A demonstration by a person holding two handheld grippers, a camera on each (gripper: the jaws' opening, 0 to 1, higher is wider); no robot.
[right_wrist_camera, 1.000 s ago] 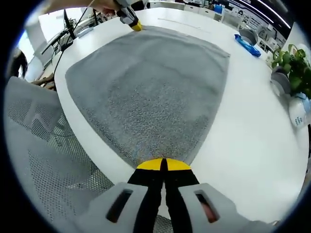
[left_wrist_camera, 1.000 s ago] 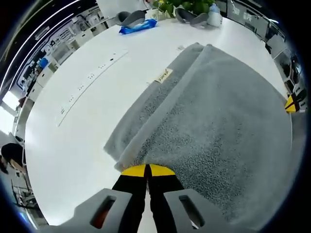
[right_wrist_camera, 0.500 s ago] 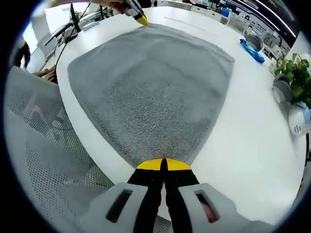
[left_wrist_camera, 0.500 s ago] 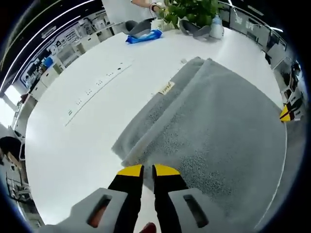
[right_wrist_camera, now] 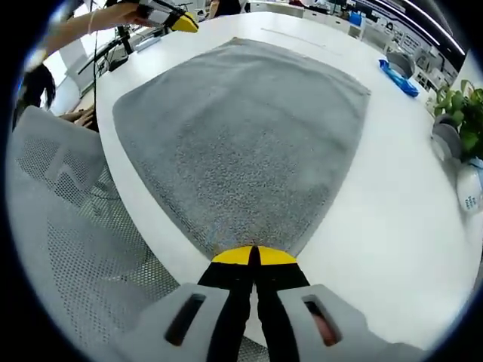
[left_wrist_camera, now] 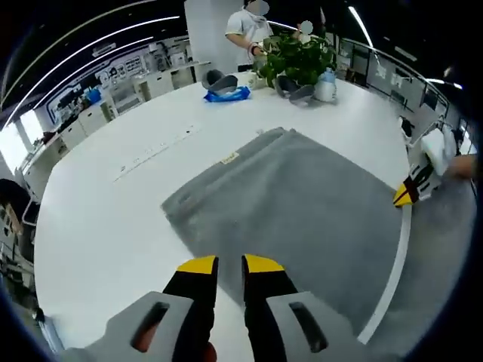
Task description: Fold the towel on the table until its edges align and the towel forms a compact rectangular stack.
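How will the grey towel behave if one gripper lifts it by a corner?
The towel is probably floppy: it lies flat, following the table. Its looped pile looks grippy, so the closed right gripper at its corner likely will not slip.

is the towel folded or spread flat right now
Folded once: the gray towel lies doubled on the white table, its label on the upper layer's edge.

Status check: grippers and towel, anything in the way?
Left gripper open, above towel edge. Right gripper shut on towel corner. Towel flat on table, folded once. Nothing on the towel.
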